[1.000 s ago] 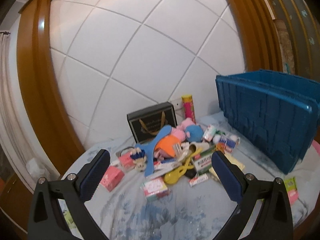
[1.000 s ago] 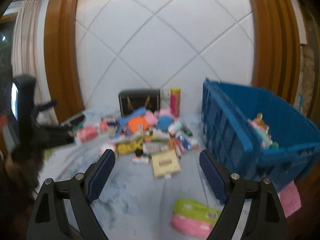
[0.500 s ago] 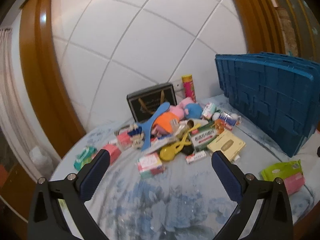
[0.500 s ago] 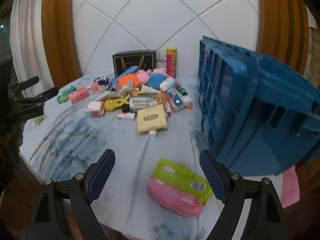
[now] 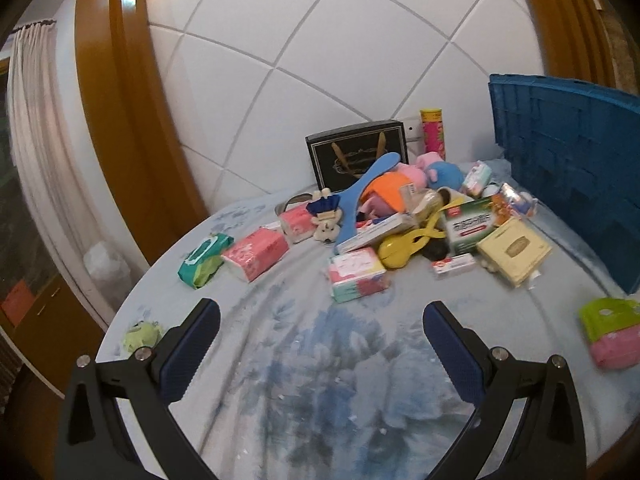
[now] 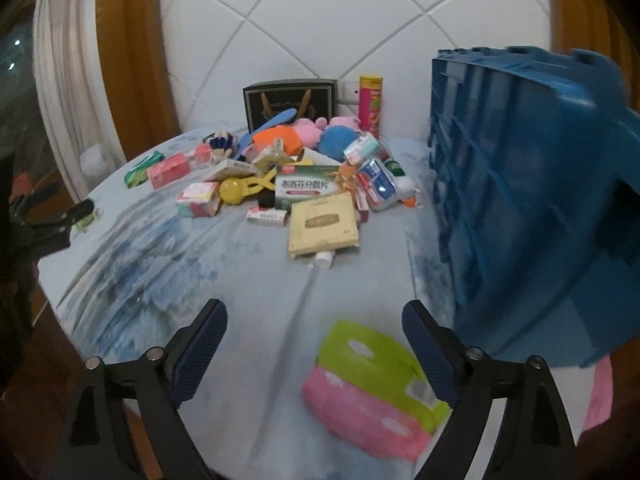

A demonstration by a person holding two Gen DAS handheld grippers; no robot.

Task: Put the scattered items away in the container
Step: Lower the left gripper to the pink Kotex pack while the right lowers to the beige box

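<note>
A pile of small items lies on the round table: a beige flat box [image 6: 323, 225], a green-and-white medicine box [image 6: 307, 189], a yellow clip toy [image 5: 402, 246], plush toys [image 5: 416, 174] and pink tissue packs [image 5: 256, 253]. The blue crate [image 6: 520, 200] stands at the right; it also shows in the left wrist view [image 5: 568, 168]. A green-and-pink pack [image 6: 374, 388] lies between the open fingers of my right gripper [image 6: 315, 338]. My left gripper [image 5: 322, 338] is open and empty above bare cloth, short of the pile.
A black gift box [image 5: 357, 155] and a tall pink-yellow tube [image 5: 432, 132] stand at the back by the tiled wall. A teal wipes pack [image 5: 204, 260] and a small green toy [image 5: 141, 334] lie near the left table edge. The blue-patterned cloth [image 5: 320, 380] covers the table.
Both grippers have pulled back and lowered toward the table's near side. The green-and-pink pack now sits closer between my right fingers. Both stay open.
</note>
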